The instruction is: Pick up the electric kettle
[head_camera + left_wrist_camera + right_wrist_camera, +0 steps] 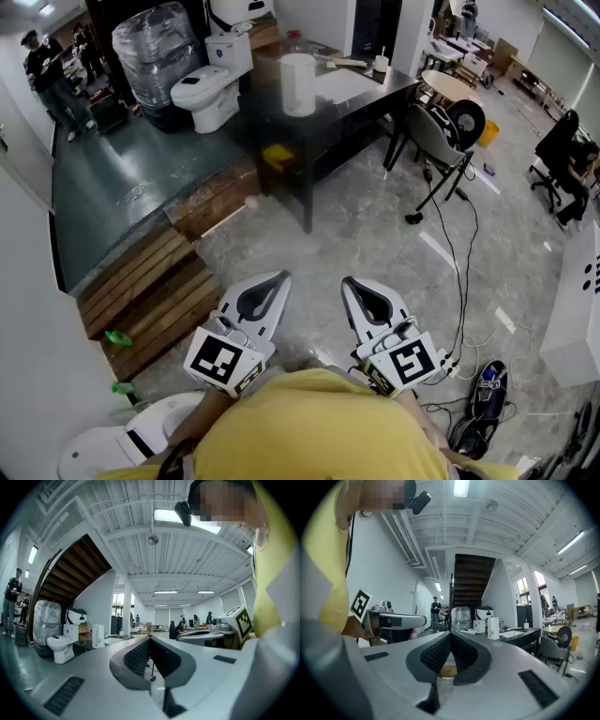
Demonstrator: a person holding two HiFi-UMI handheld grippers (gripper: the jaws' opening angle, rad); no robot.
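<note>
Both grippers are held low and close in front of us, side by side but not touching, pointing level across the room. Our left gripper [278,278] is clenched tight on nothing, pads meeting at the tip, and the right gripper [349,282] is the same, closed up and empty. The kettle [298,84], a white one, stands upright on the dark table [375,89] at the far side, well apart from both grippers. Left of the table there's a white toilet [202,94] on a dark platform [103,197], with wooden steps [150,300] at the near left. A chair [433,139] sits just right of the table, and cables [461,281] trail over the floor [375,234] on the right.
</note>
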